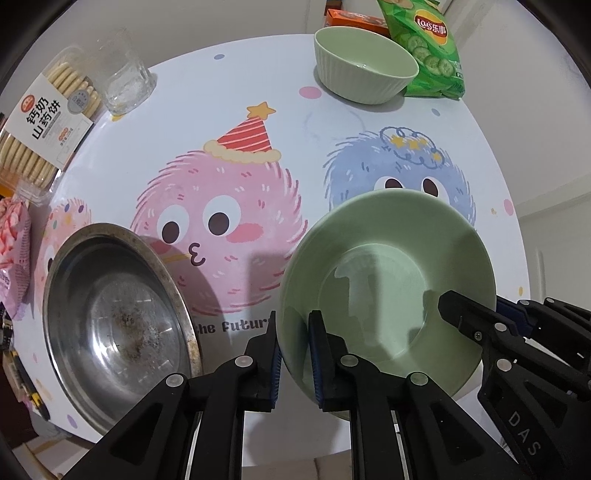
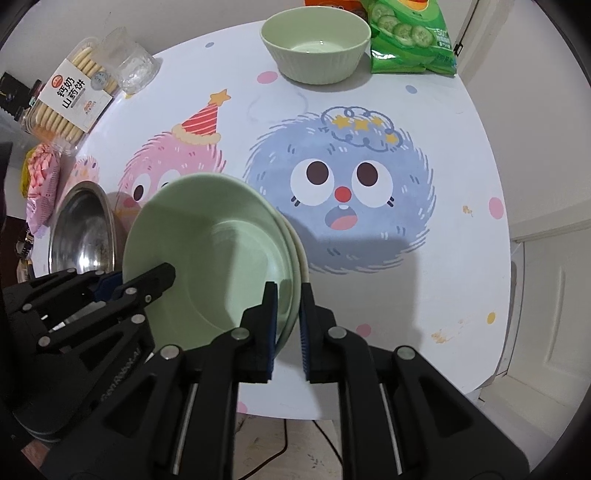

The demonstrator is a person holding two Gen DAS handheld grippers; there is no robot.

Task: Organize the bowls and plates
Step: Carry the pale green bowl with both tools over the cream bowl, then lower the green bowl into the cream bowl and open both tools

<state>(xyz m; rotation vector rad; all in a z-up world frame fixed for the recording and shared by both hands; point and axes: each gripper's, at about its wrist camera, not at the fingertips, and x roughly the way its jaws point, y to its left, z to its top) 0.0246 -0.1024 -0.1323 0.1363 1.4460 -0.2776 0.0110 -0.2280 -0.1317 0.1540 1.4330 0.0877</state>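
A green plate [image 1: 388, 266] is held tilted above the table's near edge; it also shows in the right wrist view [image 2: 207, 251], where a second rim shows behind it, so it looks like two stacked plates. My left gripper [image 1: 295, 354] is shut on its left rim. My right gripper [image 2: 288, 325] is shut on its right rim, and it shows in the left wrist view [image 1: 480, 332]. A steel plate [image 1: 114, 317] lies at the near left. A ribbed green bowl [image 1: 364, 62] stands at the far side.
The round table [image 1: 295, 122] has cartoon prints. A glass cup [image 1: 123, 72] and a biscuit box [image 1: 44, 122] stand at the far left. A green chips bag [image 1: 424, 44] and an orange box [image 1: 354, 20] lie behind the bowl. A pink packet [image 1: 13, 251] lies left.
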